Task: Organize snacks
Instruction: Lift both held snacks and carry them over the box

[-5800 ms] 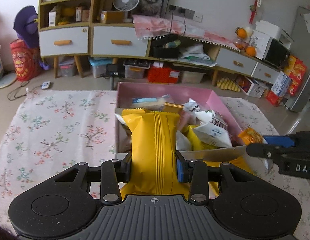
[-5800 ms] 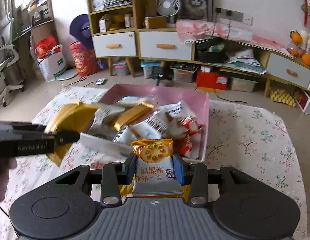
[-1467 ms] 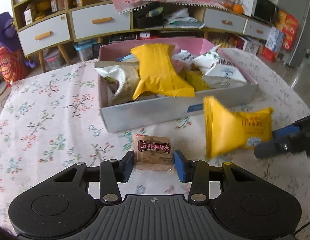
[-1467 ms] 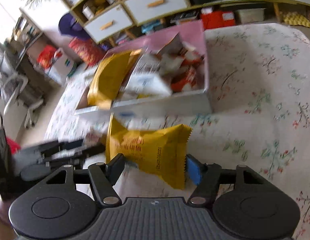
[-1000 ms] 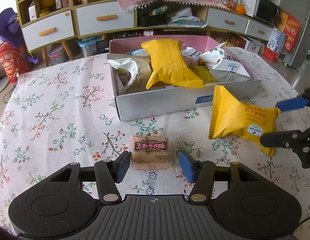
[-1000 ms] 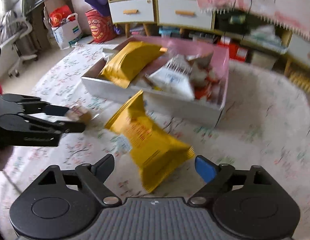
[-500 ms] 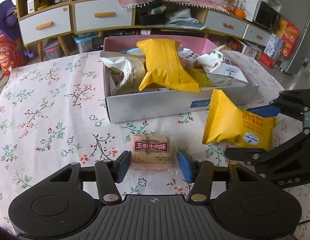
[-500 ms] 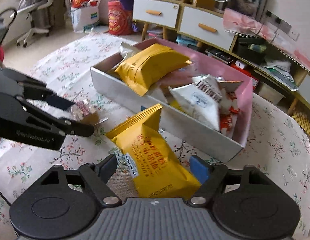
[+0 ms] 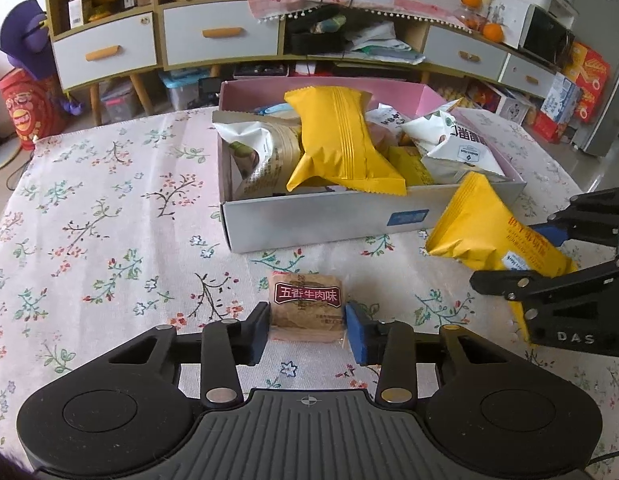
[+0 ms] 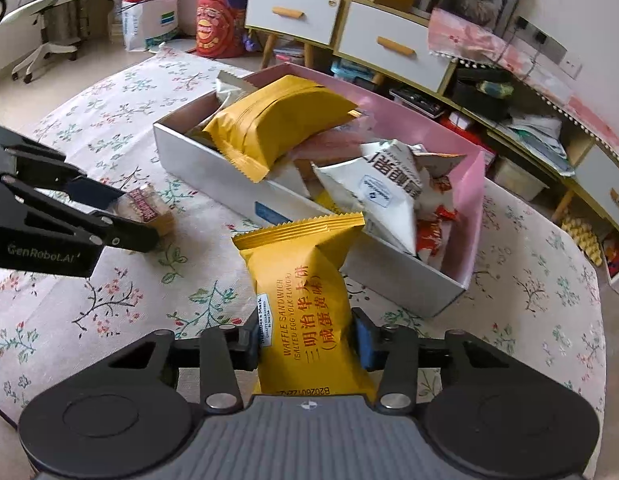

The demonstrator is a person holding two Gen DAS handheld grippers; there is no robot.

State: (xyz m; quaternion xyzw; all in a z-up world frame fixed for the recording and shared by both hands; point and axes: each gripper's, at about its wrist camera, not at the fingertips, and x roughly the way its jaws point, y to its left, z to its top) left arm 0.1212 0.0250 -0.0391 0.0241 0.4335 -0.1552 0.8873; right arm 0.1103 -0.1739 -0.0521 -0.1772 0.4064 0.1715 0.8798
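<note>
My left gripper (image 9: 307, 330) is shut on a small brown snack pack (image 9: 307, 306) with a dark red label, at the tablecloth in front of the box; it also shows in the right wrist view (image 10: 145, 208). My right gripper (image 10: 305, 340) is shut on a yellow waffle sandwich packet (image 10: 305, 292), which also shows in the left wrist view (image 9: 497, 232), just in front of the box's near wall. The grey box with pink inside (image 9: 321, 216) (image 10: 393, 268) holds several snack bags, a large yellow one (image 9: 337, 140) on top.
The table has a floral cloth (image 9: 109, 208). Behind it stand cabinets with drawers (image 9: 221, 36), storage bins on the floor and a red bag (image 9: 25, 108). An office chair (image 10: 41, 32) is at the far left in the right wrist view.
Both grippers closed: the left on the brown pack, the right on the yellow waffle packet, which has lifted and tilted slightly toward the box.
</note>
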